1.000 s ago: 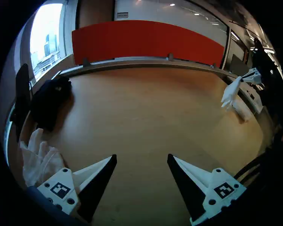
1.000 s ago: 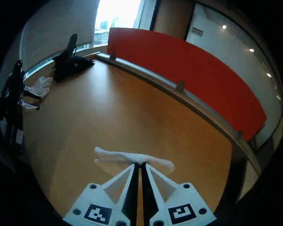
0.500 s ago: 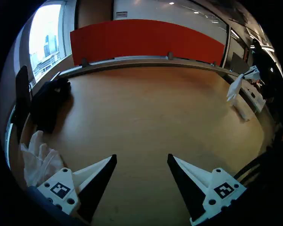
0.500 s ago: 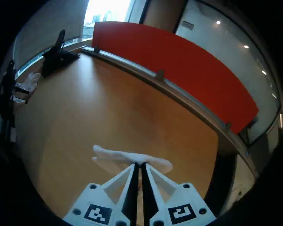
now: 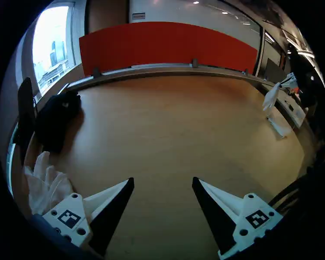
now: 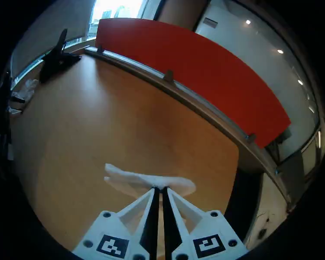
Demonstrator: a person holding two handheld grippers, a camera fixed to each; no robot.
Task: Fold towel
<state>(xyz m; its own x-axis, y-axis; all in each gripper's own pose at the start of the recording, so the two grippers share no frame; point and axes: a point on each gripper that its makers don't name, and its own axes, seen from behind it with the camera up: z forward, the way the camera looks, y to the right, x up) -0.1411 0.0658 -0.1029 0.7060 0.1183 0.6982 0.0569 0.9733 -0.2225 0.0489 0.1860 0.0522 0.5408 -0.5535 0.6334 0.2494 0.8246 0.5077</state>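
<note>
A white towel (image 6: 145, 181) hangs bunched from my right gripper (image 6: 160, 190), whose fingers are shut on its cloth, above the wooden table (image 6: 110, 125). In the left gripper view the same towel (image 5: 270, 96) dangles from the right gripper (image 5: 288, 81) at the far right, held up off the table. My left gripper (image 5: 162, 184) stands open low over the table (image 5: 171, 125) with nothing between its fingers. A crumpled heap of white towels (image 5: 45, 184) lies at the table's left edge, just beside my left finger.
A black bag (image 5: 56, 115) rests at the table's left side near a window. A red divider panel (image 5: 167, 45) runs along the far edge. A white flat item (image 5: 280, 125) lies on the table under the hanging towel. A dark chair back (image 5: 26, 108) stands left.
The right gripper has risen and drifted farther right with the towel, lifting it higher off the table. The left gripper has hardly moved.
</note>
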